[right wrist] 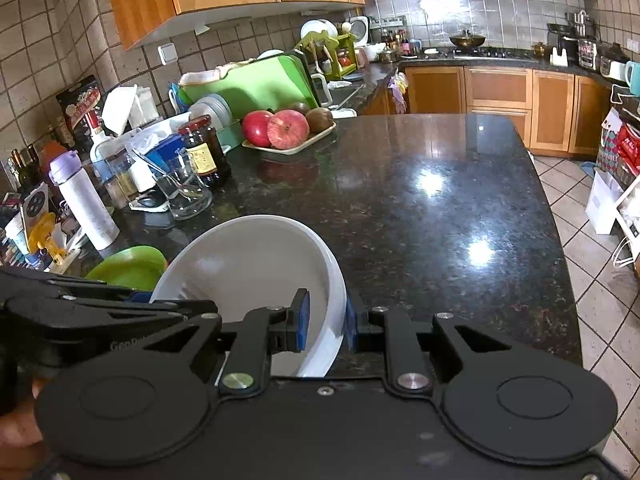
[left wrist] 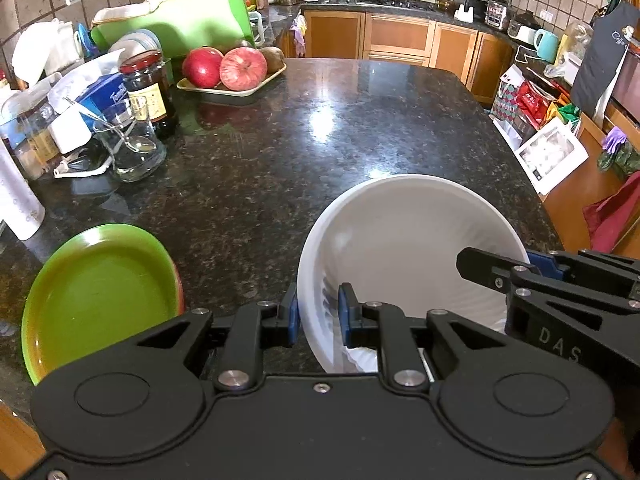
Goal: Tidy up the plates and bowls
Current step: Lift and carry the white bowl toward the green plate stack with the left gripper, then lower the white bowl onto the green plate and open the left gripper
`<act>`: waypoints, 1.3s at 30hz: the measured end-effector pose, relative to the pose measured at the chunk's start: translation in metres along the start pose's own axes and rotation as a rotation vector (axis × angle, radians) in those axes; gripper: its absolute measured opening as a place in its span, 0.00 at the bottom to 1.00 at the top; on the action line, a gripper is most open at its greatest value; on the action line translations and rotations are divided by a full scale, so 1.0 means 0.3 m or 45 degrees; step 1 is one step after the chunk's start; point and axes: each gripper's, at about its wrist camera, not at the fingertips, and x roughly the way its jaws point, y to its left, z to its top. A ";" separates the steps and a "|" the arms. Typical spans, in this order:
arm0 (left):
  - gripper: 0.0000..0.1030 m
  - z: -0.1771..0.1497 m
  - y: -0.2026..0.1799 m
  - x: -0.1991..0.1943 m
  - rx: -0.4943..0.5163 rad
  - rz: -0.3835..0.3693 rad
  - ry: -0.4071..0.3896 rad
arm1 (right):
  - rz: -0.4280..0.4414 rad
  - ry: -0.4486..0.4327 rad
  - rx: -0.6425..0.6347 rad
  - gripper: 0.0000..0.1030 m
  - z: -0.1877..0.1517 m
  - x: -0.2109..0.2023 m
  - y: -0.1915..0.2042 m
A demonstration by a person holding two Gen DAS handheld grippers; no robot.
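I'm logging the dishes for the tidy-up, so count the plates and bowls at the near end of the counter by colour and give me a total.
White bowl: 1, rim clamped by both the left gripper and the right gripper.
Green plate: 1; an orange edge beneath it hints at more, count unclear.
Total: 2

I note dark speckled granite countertop [left wrist: 320, 152]. Far left: shallow beige tray [left wrist: 236, 90] bearing red apples [left wrist: 243, 69]; dark glass jar with red lid [left wrist: 148, 88]; clear glass tumbler holding metal spoon [left wrist: 132, 148]; green cutting board [left wrist: 180, 24] behind.
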 end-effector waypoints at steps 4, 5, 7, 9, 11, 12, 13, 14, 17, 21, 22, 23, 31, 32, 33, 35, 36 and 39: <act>0.24 -0.005 0.059 -0.022 0.009 -0.009 -0.014 | -0.003 -0.024 -0.006 0.20 -0.004 -0.007 0.071; 0.24 -0.009 0.076 -0.031 0.013 -0.011 -0.017 | -0.003 -0.029 -0.005 0.20 -0.005 -0.007 0.092; 0.24 -0.010 0.115 -0.045 0.026 -0.012 -0.024 | -0.003 -0.035 0.006 0.20 -0.006 0.000 0.143; 0.24 -0.009 0.165 -0.058 0.041 -0.005 -0.026 | 0.005 -0.031 0.016 0.20 -0.004 0.014 0.198; 0.24 -0.013 0.217 -0.074 0.055 0.009 -0.032 | 0.010 -0.027 0.015 0.20 -0.003 0.030 0.259; 0.24 -0.015 0.243 -0.079 0.060 0.014 -0.033 | 0.011 -0.026 0.016 0.20 -0.003 0.039 0.286; 0.24 -0.018 0.264 -0.086 0.064 0.015 -0.031 | 0.010 -0.024 0.017 0.20 -0.003 0.049 0.316; 0.24 -0.021 0.288 -0.092 0.070 0.016 -0.030 | 0.012 -0.022 0.020 0.20 -0.002 0.058 0.344; 0.24 -0.033 0.367 -0.104 0.082 0.015 -0.029 | 0.024 -0.011 0.028 0.20 -0.001 0.086 0.417; 0.24 -0.043 0.458 -0.114 0.070 0.010 -0.022 | 0.020 -0.009 0.018 0.20 -0.003 0.123 0.516; 0.24 -0.044 0.478 -0.115 0.072 0.011 -0.020 | 0.020 -0.004 0.019 0.20 -0.005 0.134 0.537; 0.25 -0.046 0.494 -0.115 0.077 0.013 -0.017 | 0.021 0.003 0.025 0.20 -0.008 0.145 0.557; 0.24 -0.055 0.614 -0.100 0.093 -0.013 -0.001 | -0.021 0.011 0.054 0.20 -0.013 0.214 0.652; 0.24 -0.053 0.624 -0.097 0.097 -0.017 -0.001 | -0.026 0.014 0.055 0.20 -0.013 0.221 0.659; 0.24 -0.049 0.638 -0.090 0.099 -0.021 0.001 | -0.031 0.016 0.056 0.20 -0.013 0.228 0.664; 0.24 -0.045 0.661 -0.080 0.101 -0.032 0.008 | -0.041 0.027 0.056 0.20 -0.013 0.244 0.676; 0.24 -0.041 0.669 -0.074 0.101 -0.036 0.013 | -0.046 0.032 0.058 0.20 -0.013 0.250 0.680; 0.24 -0.031 0.696 -0.054 0.098 -0.057 0.025 | -0.064 0.048 0.060 0.20 -0.012 0.271 0.693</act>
